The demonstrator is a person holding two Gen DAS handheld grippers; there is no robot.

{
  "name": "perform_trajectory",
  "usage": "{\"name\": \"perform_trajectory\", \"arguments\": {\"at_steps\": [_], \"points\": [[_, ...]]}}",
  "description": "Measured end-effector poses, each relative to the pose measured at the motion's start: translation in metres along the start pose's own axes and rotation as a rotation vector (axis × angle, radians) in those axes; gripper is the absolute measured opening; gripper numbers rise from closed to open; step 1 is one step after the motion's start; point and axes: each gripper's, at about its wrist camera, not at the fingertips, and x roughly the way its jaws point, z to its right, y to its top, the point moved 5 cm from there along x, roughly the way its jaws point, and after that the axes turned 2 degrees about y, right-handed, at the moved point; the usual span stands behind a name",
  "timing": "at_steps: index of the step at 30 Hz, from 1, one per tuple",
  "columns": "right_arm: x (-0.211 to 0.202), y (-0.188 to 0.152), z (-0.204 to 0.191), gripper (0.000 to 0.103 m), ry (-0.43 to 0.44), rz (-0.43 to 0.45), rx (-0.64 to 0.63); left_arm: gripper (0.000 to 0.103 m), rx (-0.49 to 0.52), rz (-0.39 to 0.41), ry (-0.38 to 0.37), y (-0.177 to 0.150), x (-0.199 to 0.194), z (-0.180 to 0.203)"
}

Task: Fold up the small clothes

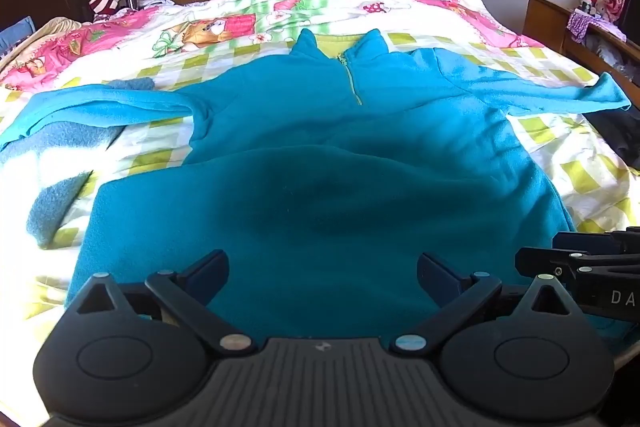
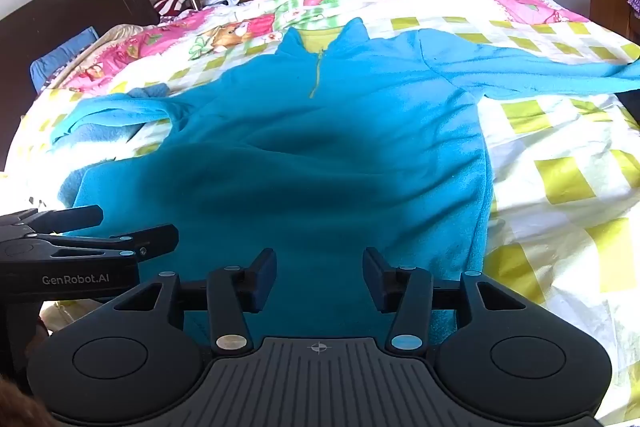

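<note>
A teal fleece top [image 1: 320, 155] lies spread on the bed [image 1: 560, 163]. The left hand-held gripper [image 1: 323, 271] gapes wide over its hem. The right hand-held gripper [image 2: 319, 277] is parted too, holding nothing.

"GenRobot.AI" on left tool [image 2: 76, 259], partial "DA" on right tool [image 1: 592, 279]

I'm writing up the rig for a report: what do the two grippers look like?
Both are matte black plastic. The left gripper and right gripper each have two angled linkage arms with silver and blue pivot caps, dark blue finger pads, round discs beside a ribbed grey plate, and white lettering on the side.
</note>
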Motion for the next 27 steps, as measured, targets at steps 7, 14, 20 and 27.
{"name": "perform_trajectory", "arguments": {"at_steps": [7,14,20,27], "points": [[-0.014,-0.005,-0.004,0.049,-0.014,-0.026,-0.032,0.103,0.020,-0.031,0.004,-0.014,-0.021,0.001],[-0.015,-0.012,-0.004,0.049,0.012,-0.053,-0.006,0.103,0.035,-0.054,0.017,-0.015,-0.025,0.002],[-0.019,-0.013,-0.017,0.051,0.018,-0.065,-0.059,0.103,0.019,-0.088,0.005,-0.017,-0.023,0.003],[-0.020,-0.013,-0.025,0.052,0.018,-0.089,-0.077,0.103,0.011,-0.120,0.001,-0.020,-0.020,0.002]]}}
